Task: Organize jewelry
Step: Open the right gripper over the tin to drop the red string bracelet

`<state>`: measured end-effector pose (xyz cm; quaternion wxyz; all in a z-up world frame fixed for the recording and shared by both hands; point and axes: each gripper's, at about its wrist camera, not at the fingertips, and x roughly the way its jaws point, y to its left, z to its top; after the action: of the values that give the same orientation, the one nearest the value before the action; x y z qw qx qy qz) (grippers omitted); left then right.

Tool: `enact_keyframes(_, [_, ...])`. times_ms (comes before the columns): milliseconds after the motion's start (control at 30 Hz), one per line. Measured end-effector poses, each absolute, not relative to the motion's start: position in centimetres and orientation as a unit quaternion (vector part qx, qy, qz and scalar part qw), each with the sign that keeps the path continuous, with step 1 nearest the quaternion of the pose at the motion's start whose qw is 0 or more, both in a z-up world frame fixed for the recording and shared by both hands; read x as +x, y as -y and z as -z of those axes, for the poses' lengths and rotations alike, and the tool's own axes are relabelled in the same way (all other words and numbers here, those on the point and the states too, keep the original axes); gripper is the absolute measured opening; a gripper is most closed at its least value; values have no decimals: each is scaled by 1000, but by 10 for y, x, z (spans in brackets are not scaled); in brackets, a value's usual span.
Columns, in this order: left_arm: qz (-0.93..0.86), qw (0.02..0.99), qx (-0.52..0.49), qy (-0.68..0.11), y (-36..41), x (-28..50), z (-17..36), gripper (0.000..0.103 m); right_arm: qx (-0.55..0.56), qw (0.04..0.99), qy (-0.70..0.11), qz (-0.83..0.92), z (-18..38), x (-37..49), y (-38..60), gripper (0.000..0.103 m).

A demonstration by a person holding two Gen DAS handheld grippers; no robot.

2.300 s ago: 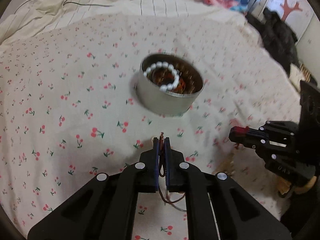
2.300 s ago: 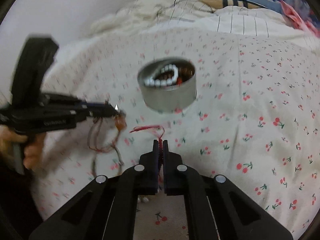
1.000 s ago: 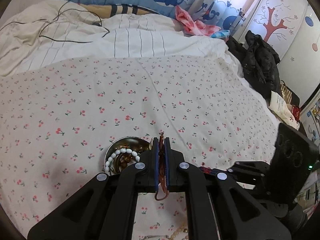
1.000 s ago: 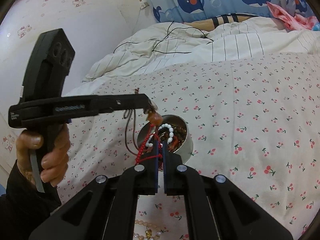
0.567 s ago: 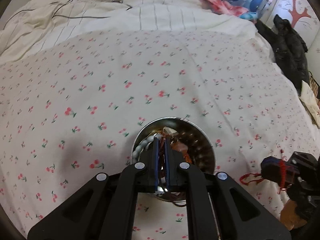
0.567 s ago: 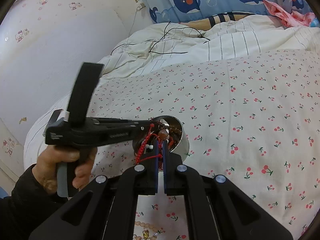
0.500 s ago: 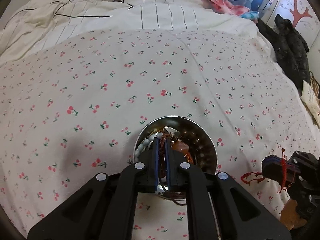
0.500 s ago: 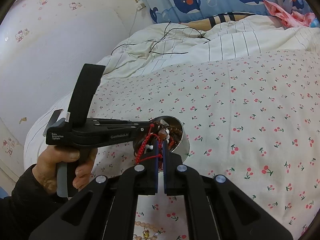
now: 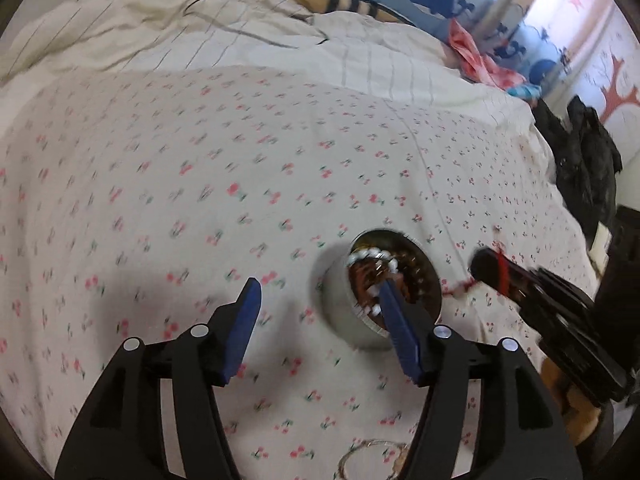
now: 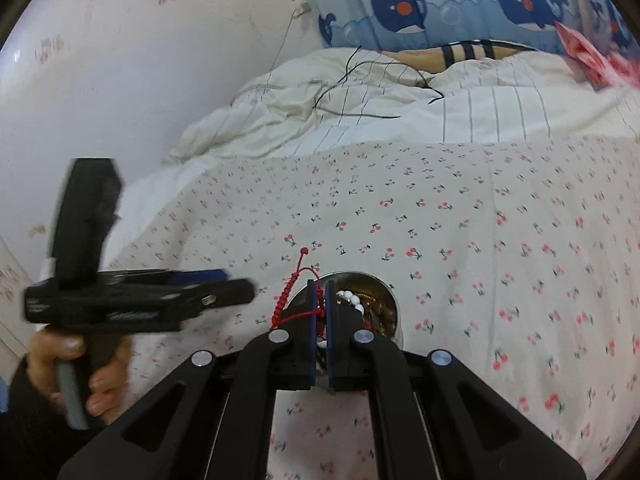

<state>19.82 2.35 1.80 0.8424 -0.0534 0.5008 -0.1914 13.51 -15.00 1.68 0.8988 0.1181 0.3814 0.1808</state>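
Left wrist: metal tin [image 9: 344, 320] w/ white bead bracelet [image 9: 372, 260] inside — left hand-held gripper [image 9: 320, 300] opening, empty; right hand-held gripper [image 10: 319, 292] pinching red cord bracelet [image 10: 296, 292].

bed: I see cherry-print sheet [image 10: 460, 216], striped duvet [image 10: 400, 112] | curtain: blue whales [image 10: 400, 4] | wall: pale [image 10: 140, 60]

No lettering can be read in either wrist view: the pale marking on the side of the left gripper [image 10: 236, 286] is smeared by motion blur, and the whale-print curtain [image 10: 440, 8] and cherry-print bedsheet [image 10: 480, 240] carry pictures only.
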Motion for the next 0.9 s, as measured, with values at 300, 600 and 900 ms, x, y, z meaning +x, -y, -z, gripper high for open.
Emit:
enact_keyframes(300, [199,839,-49,-504,-22,195,-15,61,-18,882,-449,-141,28,166,95,4])
enact_keyframes(600, [194,845,-38,-497,-23,193,-22,69,-17,889,-437,-138,16,146,104,44])
enact_keyframes(900, [192,846,9,-497,-16,181,-21,74,8,893,-431,-133,-5,81,135,50])
